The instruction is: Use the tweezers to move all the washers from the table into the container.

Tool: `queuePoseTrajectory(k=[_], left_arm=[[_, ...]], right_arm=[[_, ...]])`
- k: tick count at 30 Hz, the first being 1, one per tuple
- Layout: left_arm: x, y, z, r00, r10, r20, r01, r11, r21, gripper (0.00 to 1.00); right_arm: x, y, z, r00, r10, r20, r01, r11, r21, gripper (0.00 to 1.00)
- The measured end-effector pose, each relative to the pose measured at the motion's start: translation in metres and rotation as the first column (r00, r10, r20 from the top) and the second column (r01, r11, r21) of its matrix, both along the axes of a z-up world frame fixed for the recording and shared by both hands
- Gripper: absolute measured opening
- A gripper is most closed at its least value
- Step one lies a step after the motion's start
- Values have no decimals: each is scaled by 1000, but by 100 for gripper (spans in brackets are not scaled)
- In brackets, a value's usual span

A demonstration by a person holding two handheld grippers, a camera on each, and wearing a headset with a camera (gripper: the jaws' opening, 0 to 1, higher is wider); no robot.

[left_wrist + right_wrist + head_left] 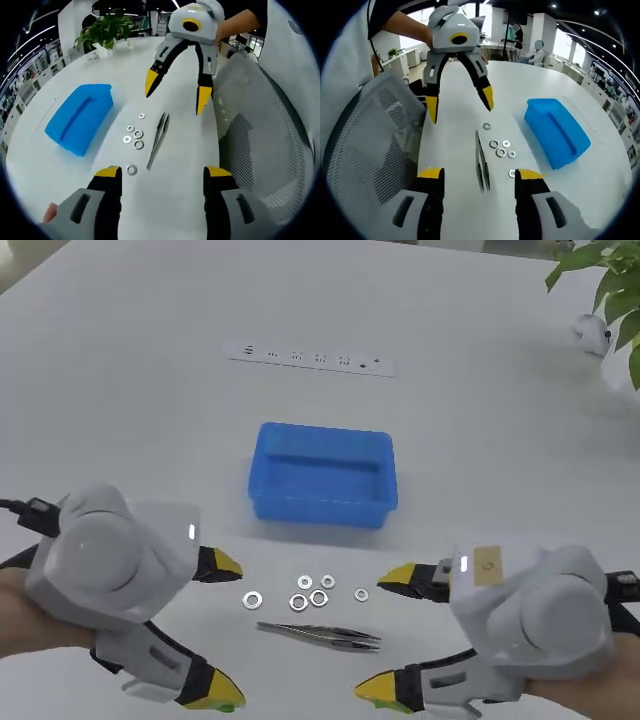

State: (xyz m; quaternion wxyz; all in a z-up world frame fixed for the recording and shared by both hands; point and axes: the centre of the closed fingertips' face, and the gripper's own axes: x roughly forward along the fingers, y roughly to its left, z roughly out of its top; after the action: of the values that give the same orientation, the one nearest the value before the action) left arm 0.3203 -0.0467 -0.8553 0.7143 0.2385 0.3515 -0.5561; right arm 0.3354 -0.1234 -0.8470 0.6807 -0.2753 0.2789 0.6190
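Note:
Several small metal washers [319, 597] lie loose on the white table [130, 410], just in front of the blue container [322, 475]. Metal tweezers [320, 633] lie flat on the table a little nearer than the washers. My left gripper [226, 630] stands open to the left of them, and my right gripper [380, 634] stands open to the right, tips facing each other. The left gripper view has its own gripper [161, 174], the tweezers [157, 134], washers [138, 145] and container [80, 117]. The right gripper view has its gripper [479, 175], tweezers [481, 160] and washers [500, 152]. Nothing is held.
A white power strip [310, 357] lies beyond the container. A green plant [610, 290] stands at the far right corner. A grey mesh chair [250, 125] sits at the table's near edge. Bare table surrounds the container.

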Motion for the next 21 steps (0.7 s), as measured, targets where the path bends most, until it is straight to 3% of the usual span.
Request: queuePoseTrajectory(k=[4, 6, 11, 13, 15, 18, 21], left_arm=[[2, -5, -7, 1000, -12, -18, 12, 1000, 0, 64], [2, -7, -11, 999, -17, -36, 17, 1000, 7, 57], [7, -11, -16, 999, -21, -34, 22, 1000, 6, 54], [10, -12, -18, 999, -27, -39, 27, 1000, 12, 53], [12, -14, -21, 999, -23, -46, 24, 1000, 17, 48], [14, -14, -28, 999, -31, -28, 33, 998, 53, 40], [18, -17, -30, 999, -28, -29, 30, 998, 57, 35]], right_arm=[[0, 4, -6, 1000, 14, -21, -14, 1000, -10, 55], [0, 6, -8, 1000, 18, -24, -18, 1000, -10, 52], [4, 9, -18, 998, -3, -59, 1, 1000, -30, 50], [5, 11, -21, 998, -12, -69, 9, 999, -42, 45], [6, 13, -23, 997, -10, -72, 6, 999, -52, 40], [9, 15, -29, 997, 0, -75, -7, 996, -84, 38], [12, 17, -32, 997, 13, -75, -21, 995, -98, 33]])
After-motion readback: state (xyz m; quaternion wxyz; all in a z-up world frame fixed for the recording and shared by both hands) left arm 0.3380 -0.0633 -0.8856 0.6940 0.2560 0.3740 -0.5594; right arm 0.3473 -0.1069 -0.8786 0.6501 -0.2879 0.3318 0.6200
